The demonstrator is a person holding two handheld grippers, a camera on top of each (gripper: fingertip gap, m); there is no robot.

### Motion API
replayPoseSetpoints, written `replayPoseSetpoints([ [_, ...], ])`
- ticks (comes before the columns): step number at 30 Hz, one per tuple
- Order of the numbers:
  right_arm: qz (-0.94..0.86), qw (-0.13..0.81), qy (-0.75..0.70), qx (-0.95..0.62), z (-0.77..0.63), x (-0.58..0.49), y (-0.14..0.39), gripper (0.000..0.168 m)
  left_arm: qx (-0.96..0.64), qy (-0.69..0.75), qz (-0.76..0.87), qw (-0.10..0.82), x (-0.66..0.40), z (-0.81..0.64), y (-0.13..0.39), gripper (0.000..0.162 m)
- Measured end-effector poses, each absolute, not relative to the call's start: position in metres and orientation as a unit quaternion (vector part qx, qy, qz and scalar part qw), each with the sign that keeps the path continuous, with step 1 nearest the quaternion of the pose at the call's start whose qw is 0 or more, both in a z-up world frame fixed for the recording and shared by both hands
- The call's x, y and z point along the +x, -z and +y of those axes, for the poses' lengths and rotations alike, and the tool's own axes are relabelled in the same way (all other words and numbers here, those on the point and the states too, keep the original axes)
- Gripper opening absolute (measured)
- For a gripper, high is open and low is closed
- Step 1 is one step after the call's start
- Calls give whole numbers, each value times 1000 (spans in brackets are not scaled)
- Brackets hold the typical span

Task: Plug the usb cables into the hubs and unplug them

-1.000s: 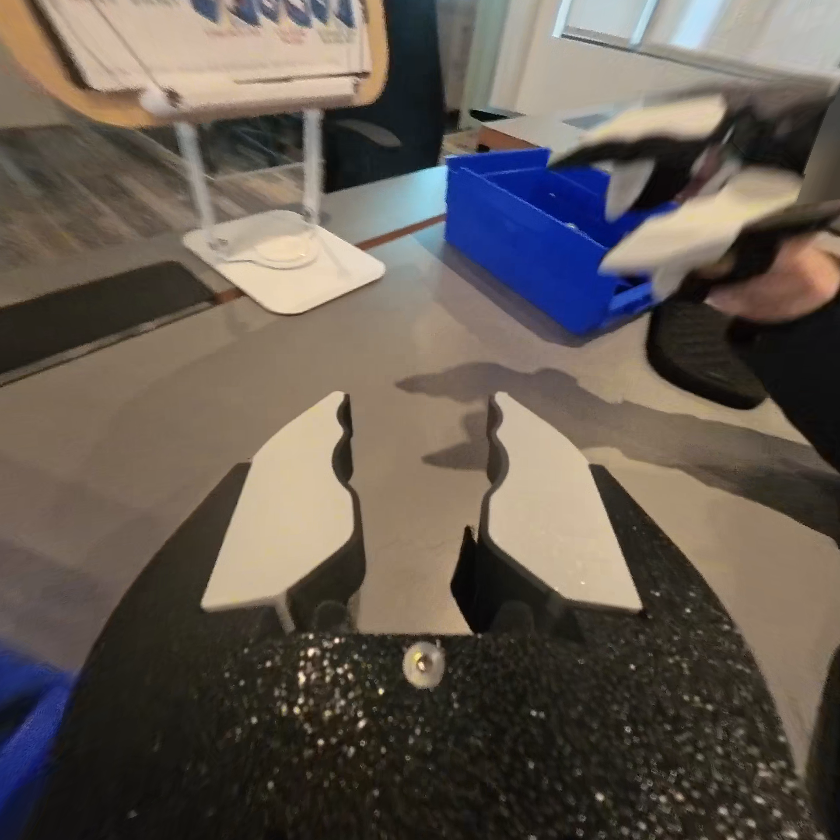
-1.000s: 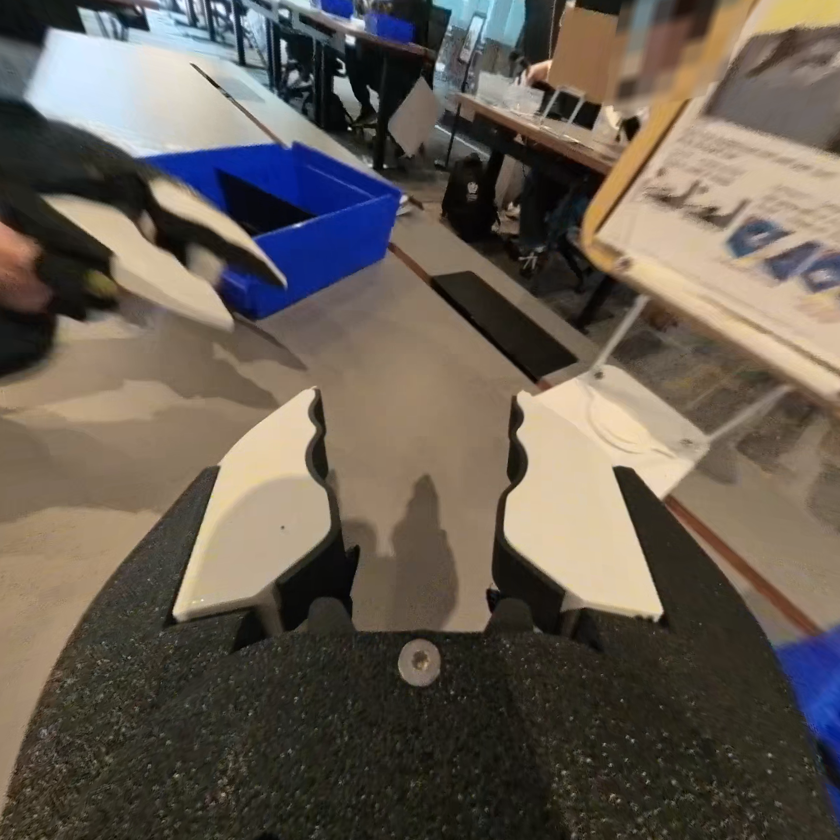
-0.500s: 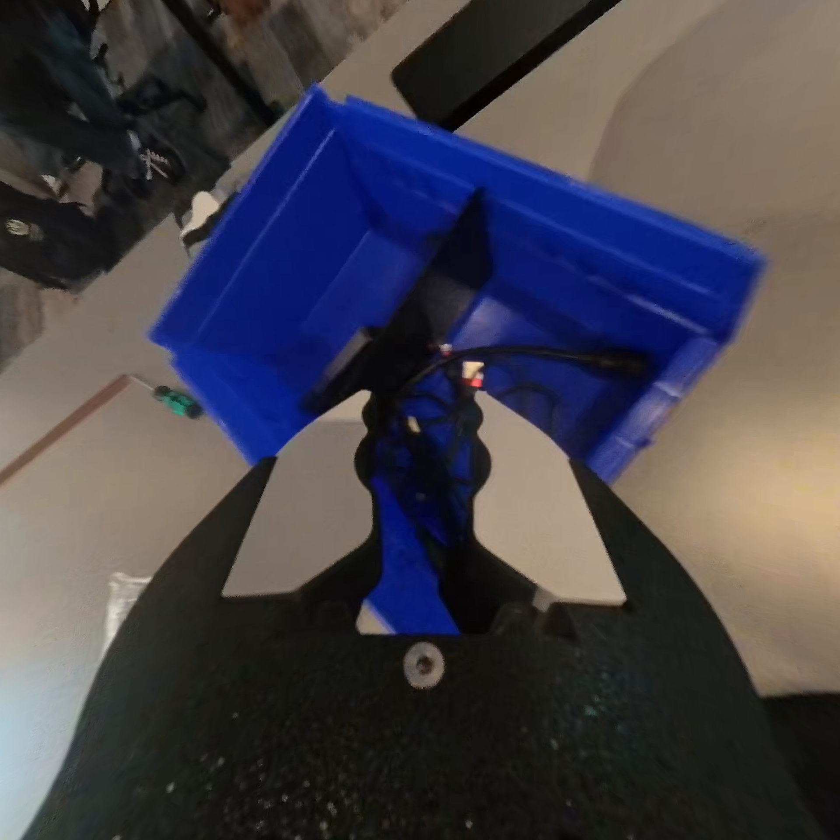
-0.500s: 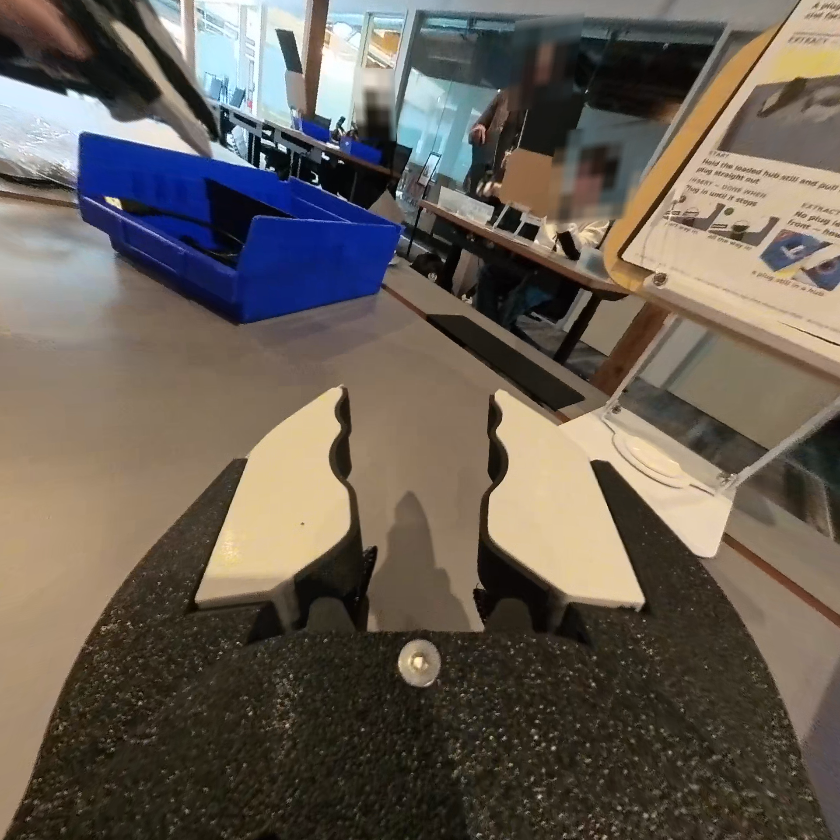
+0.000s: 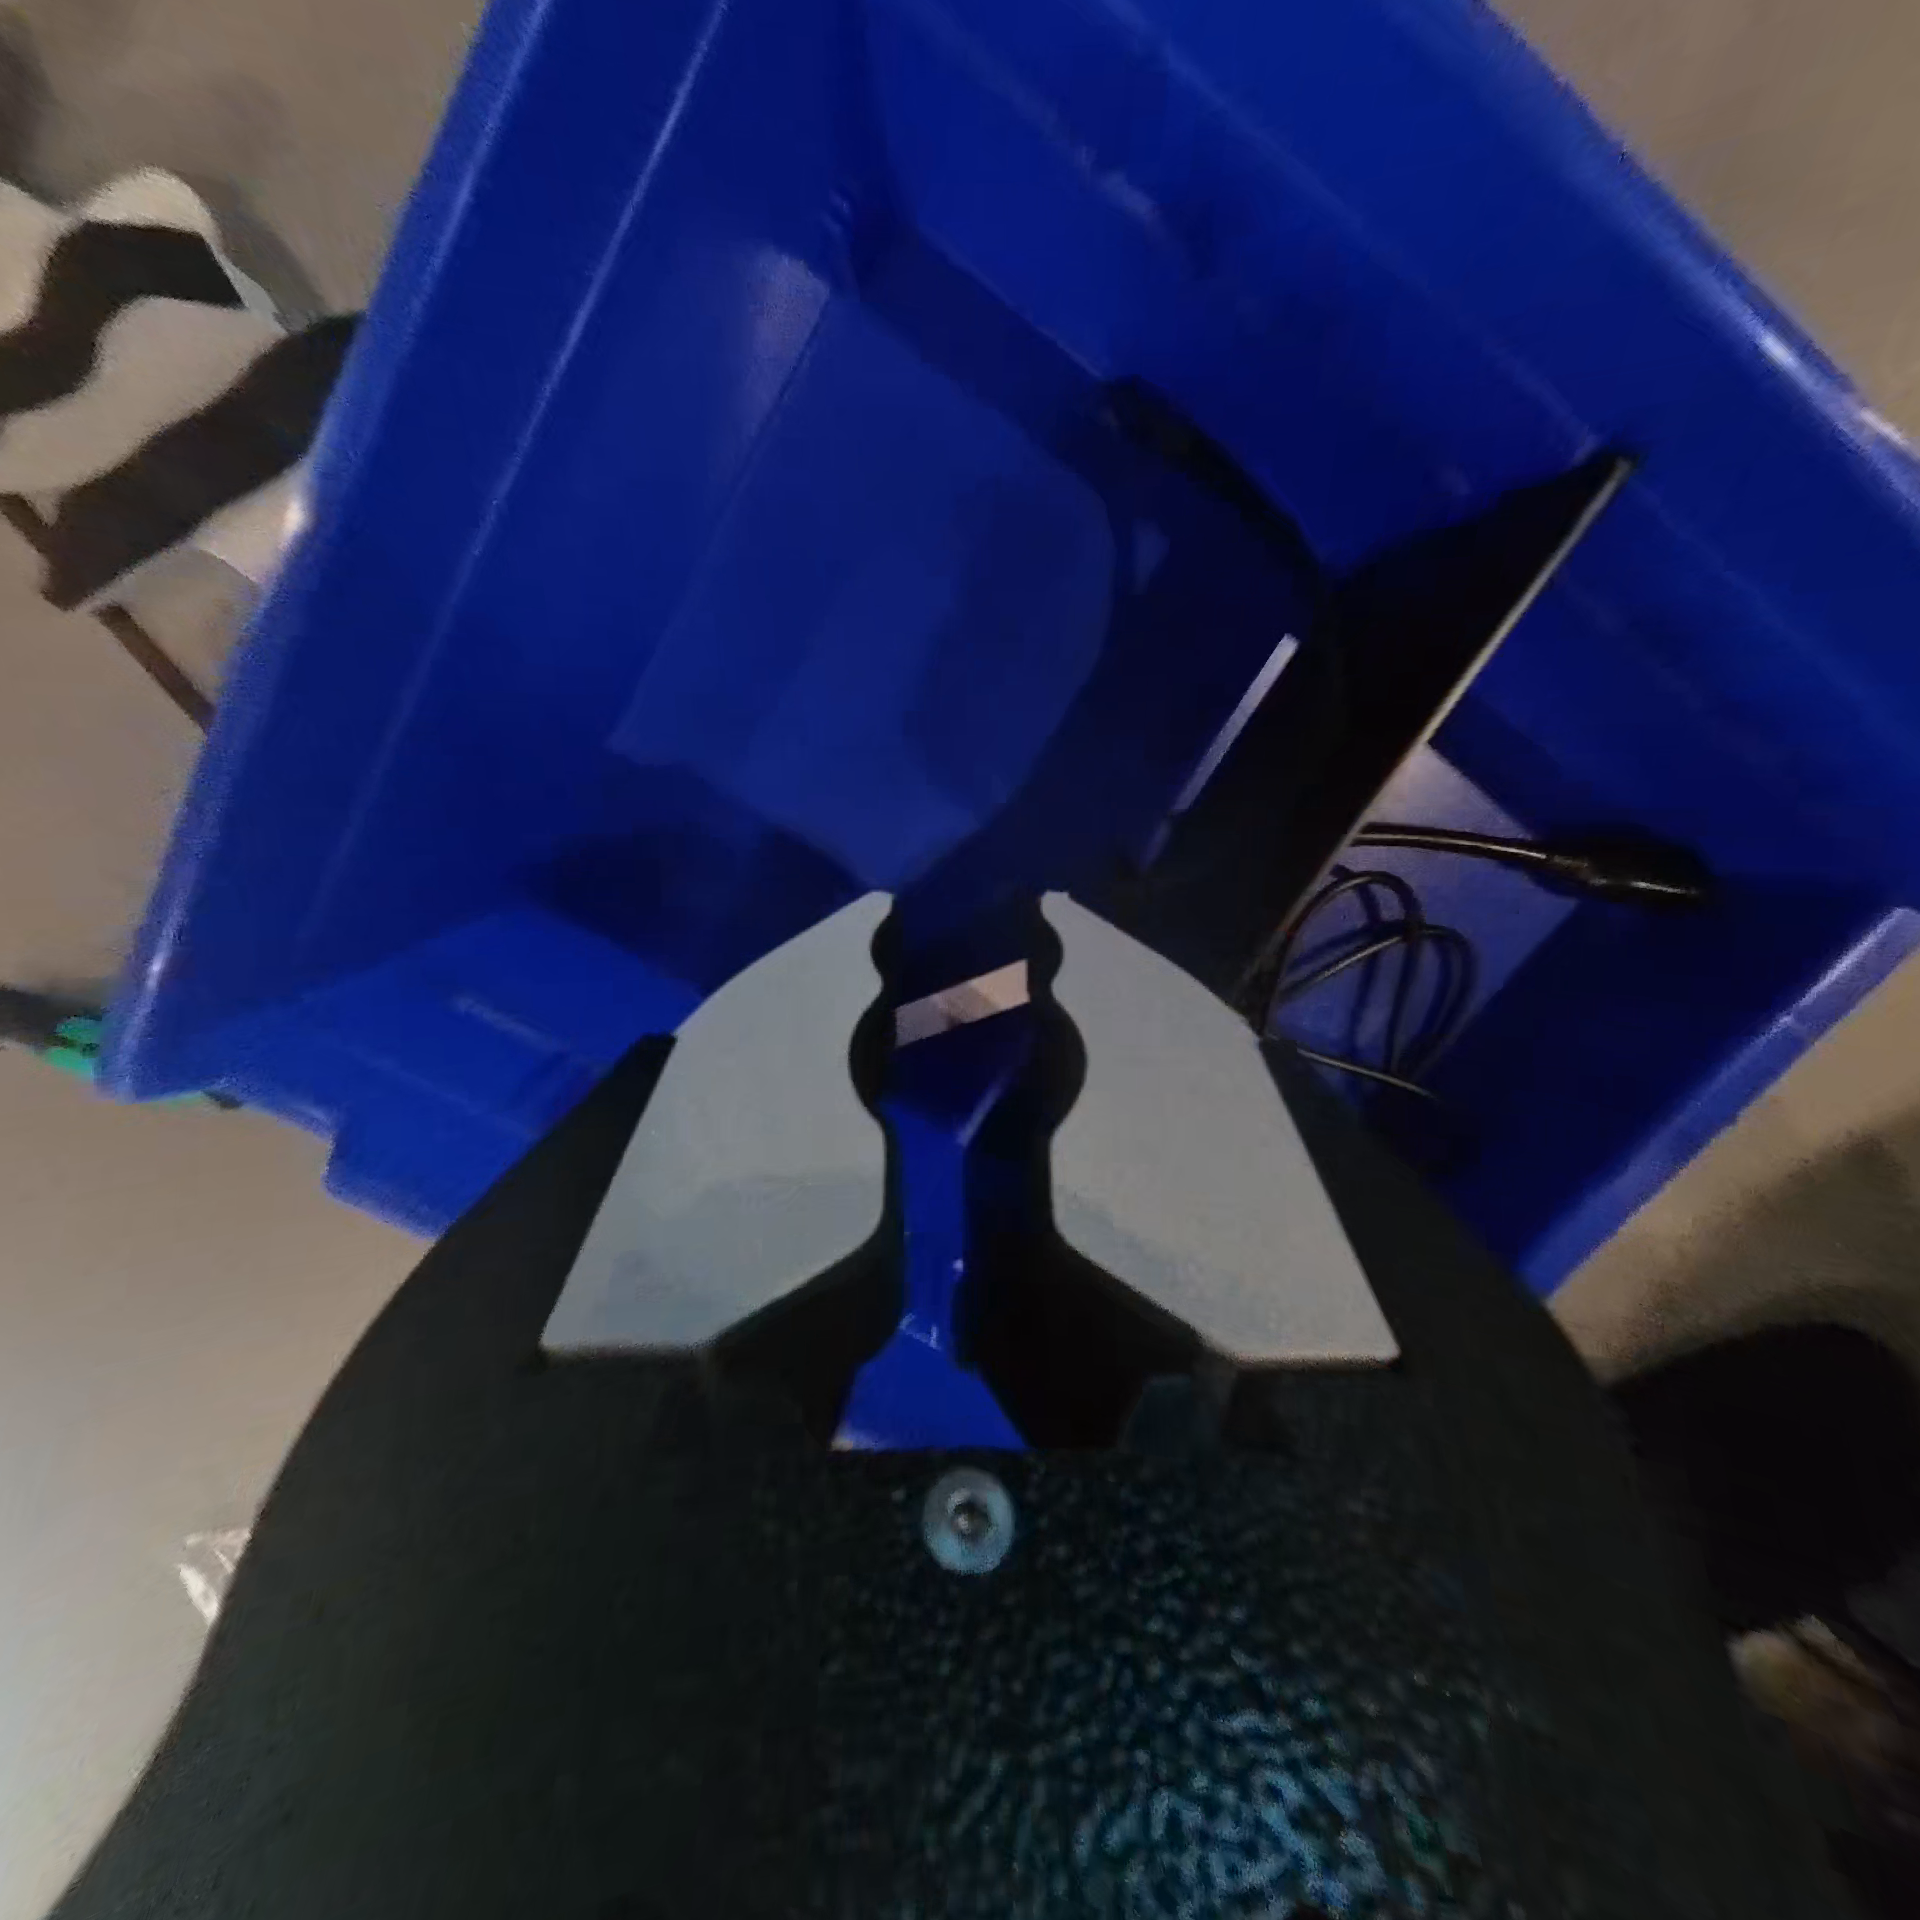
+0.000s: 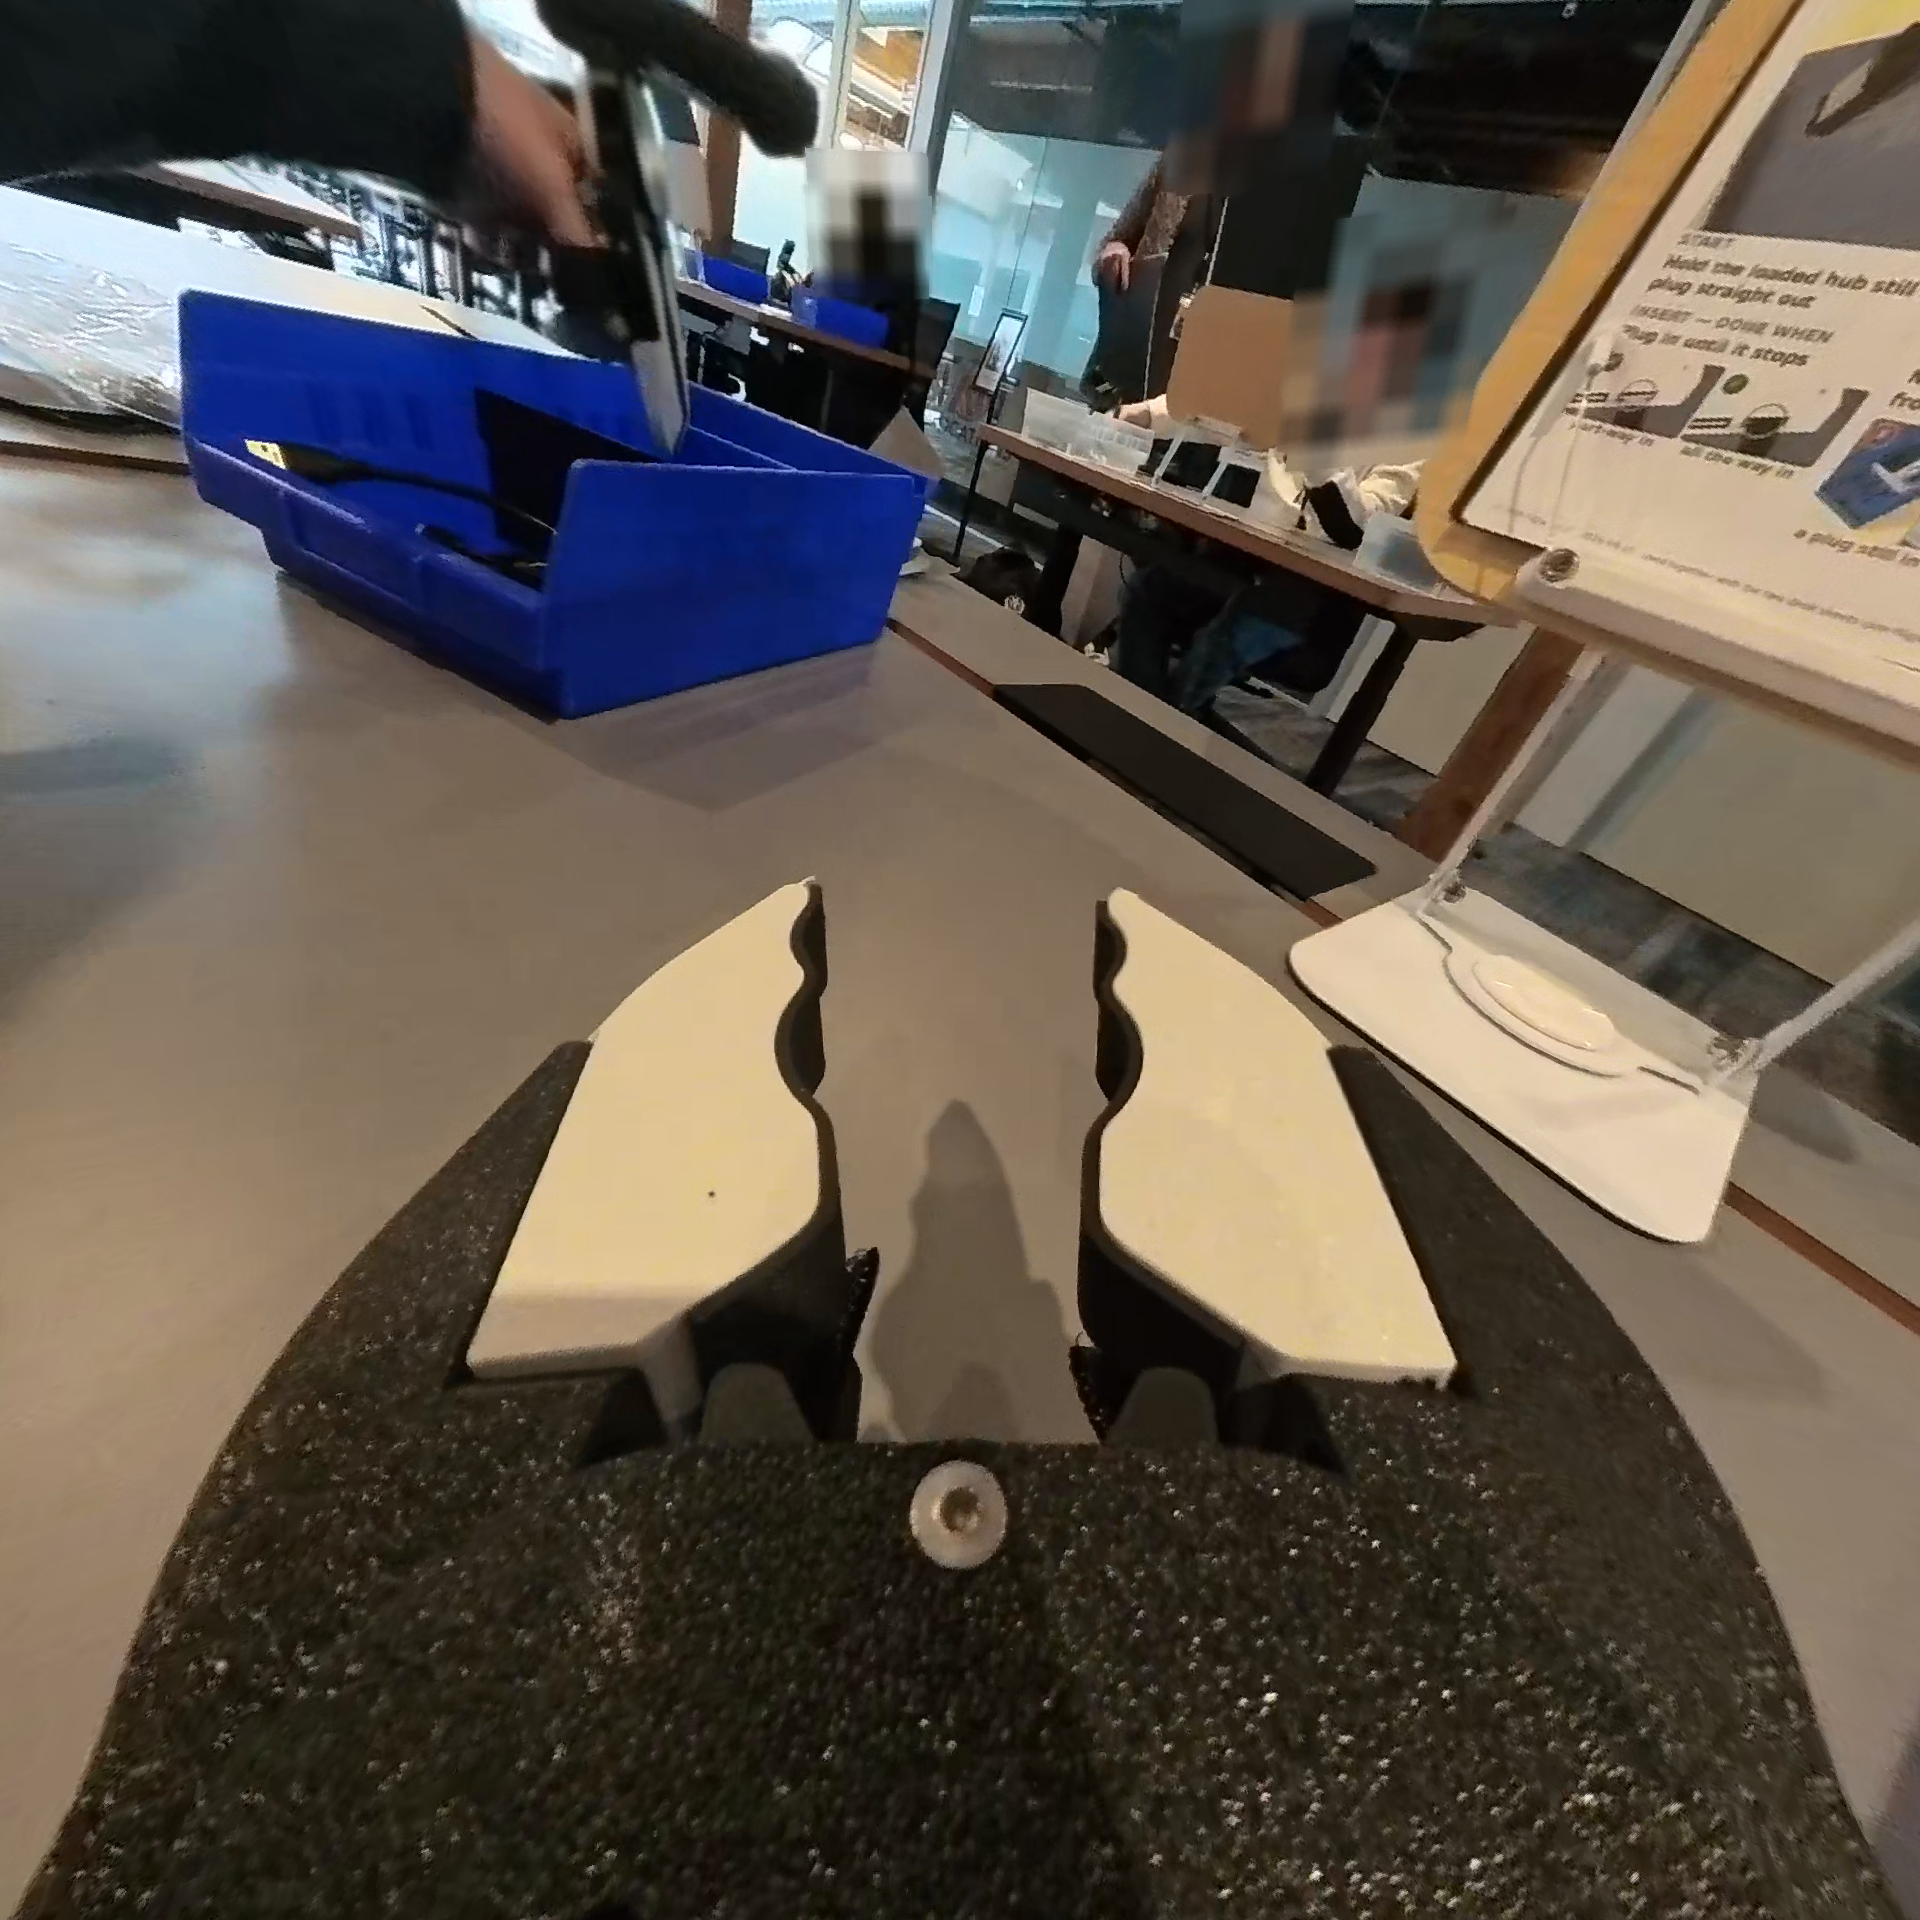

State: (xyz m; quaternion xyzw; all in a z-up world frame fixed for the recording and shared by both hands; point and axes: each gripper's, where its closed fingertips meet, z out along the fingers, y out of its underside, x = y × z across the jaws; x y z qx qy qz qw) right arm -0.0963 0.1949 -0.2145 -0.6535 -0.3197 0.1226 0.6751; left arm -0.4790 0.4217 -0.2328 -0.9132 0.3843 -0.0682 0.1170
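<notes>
A blue bin [image 5: 623,520] with a black divider [image 5: 1455,644] fills the left wrist view. Black USB cables [image 5: 1382,966] and a plug [image 5: 1621,868] lie in its right compartment. My left gripper [image 5: 966,914] points down over the left compartment, its jaws drawn almost together with only a narrow slit. A small pale grey piece [image 5: 961,1003] shows in that slit; I cannot tell whether it is gripped. In the right wrist view the bin [image 6: 727,561] stands far left with the left gripper [image 6: 665,405] dipping into it. My right gripper [image 6: 961,914] is open and empty, low over the grey table.
A white-based stand [image 6: 1507,1039] holding an instruction board [image 6: 1714,312] is at the right of the table. A black strip [image 6: 1174,769] lies along the far table edge. A green-handled screwdriver [image 5: 68,1039] lies left of the bin. People are at desks beyond.
My left gripper swung from the open table to above the bin, narrowed its jaws and came down closer into the left compartment. My right gripper stayed open and tilted lower toward the table.
</notes>
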Motion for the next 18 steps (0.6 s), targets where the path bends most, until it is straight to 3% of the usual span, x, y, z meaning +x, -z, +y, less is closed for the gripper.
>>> replayPoseSetpoints([
  [4,-338,672,-107,-650,193,-100,217,47,-913,54,402,44,-482,414,240,35],
  [11,-363,665,-83,-647,191,-106,222,43,-822,-78,563,26,-509,419,235,25],
  [18,-353,656,-88,-661,196,-103,226,42,-788,-51,613,6,-507,413,250,16],
])
